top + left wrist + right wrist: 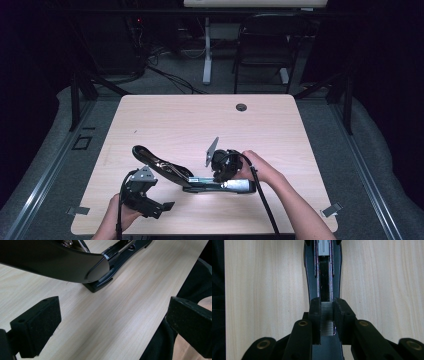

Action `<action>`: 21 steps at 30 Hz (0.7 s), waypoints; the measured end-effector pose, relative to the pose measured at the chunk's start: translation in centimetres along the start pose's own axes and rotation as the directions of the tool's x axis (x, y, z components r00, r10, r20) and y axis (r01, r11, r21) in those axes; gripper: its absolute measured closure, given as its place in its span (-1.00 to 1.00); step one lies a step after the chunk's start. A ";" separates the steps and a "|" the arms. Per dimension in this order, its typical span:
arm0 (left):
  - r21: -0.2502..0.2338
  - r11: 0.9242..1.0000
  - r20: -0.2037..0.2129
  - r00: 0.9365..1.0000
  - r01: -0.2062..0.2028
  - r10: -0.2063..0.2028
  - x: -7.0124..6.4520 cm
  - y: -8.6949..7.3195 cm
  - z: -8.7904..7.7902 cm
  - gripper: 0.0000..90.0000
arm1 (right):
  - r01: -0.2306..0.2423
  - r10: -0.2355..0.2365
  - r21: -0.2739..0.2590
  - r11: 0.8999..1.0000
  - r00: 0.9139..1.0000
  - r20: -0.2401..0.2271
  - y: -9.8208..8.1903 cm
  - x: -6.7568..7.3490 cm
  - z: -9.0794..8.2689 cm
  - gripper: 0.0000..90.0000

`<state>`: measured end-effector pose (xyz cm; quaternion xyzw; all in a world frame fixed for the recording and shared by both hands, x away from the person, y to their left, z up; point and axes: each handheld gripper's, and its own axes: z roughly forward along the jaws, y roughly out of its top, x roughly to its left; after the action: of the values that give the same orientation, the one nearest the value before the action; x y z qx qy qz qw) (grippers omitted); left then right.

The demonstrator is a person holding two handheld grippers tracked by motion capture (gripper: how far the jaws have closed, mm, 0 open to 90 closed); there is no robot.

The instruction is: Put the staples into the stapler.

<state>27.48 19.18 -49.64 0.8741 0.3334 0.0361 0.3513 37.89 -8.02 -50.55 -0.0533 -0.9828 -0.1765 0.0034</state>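
Observation:
A black stapler (200,184) lies on the wooden table (200,120) with its lid (155,162) swung up and back to the left, so the magazine channel (324,277) is bare. My right gripper (221,175) points down over the stapler's base, shut on a short grey strip of staples (327,317) held just above the channel. My left gripper (152,194) sits near the table's front edge, beside the raised lid (50,262). It is open wide, with only bare table between its pads (37,327).
A round cable hole (241,107) sits at the table's far edge. Behind the table stand a black chair (265,45) and a white desk leg (206,50), with cables on the floor. Dark cloth (160,345) hangs at the table's near edge.

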 end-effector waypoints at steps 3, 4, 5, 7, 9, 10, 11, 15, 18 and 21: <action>-0.002 1.000 -0.001 1.000 0.002 -0.002 0.0 0.0 0.0 -1.00 | 0.000 0.000 0.002 1.000 1.000 0.003 0.0 0.0 0.0 0.68; -0.006 1.000 0.001 1.000 0.002 -0.002 0.0 0.0 -0.1 -1.00 | 0.000 0.000 0.002 1.000 1.000 0.004 0.0 0.0 0.0 0.68; -0.009 1.000 0.002 1.000 0.003 -0.003 0.0 0.0 -0.1 -1.00 | -0.001 0.001 0.003 1.000 1.000 0.004 0.0 0.0 0.0 0.67; -0.010 1.000 0.000 1.000 0.003 -0.003 0.0 0.0 -0.1 -1.00 | -0.003 0.003 0.001 1.000 1.000 0.003 0.0 0.0 0.0 0.66; -0.009 1.000 0.001 1.000 0.006 -0.006 0.1 0.0 -0.1 -1.00 | -0.004 0.004 0.004 1.000 1.000 0.003 0.0 0.0 0.0 0.66; -0.009 1.000 0.001 1.000 0.006 -0.006 0.1 0.0 -0.1 -1.00 | -0.004 0.004 0.005 1.000 1.000 0.003 -0.1 0.0 0.0 0.66; -0.009 1.000 0.002 1.000 0.005 -0.005 0.1 0.0 -0.1 -1.00 | -0.005 0.005 0.003 1.000 1.000 0.005 -0.1 0.0 0.0 0.66; -0.009 1.000 0.001 1.000 0.007 -0.007 0.1 0.0 -0.1 -1.00 | -0.009 0.009 0.004 1.000 1.000 0.005 -0.2 0.0 -0.1 0.64; -0.012 1.000 0.000 1.000 0.014 -0.014 0.1 0.0 -0.1 -1.00 | -0.020 0.020 -0.003 1.000 1.000 0.006 -0.5 0.0 -0.1 0.59; -0.011 1.000 -0.005 1.000 0.017 -0.017 0.2 0.0 -0.2 -1.00 | -0.032 0.032 -0.017 0.999 0.999 0.006 -0.8 0.1 -0.2 0.51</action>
<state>27.57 19.44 -49.57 0.8694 0.3413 0.0371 0.3555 37.74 -8.85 -50.62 -0.0696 -0.9803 -0.1847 0.0024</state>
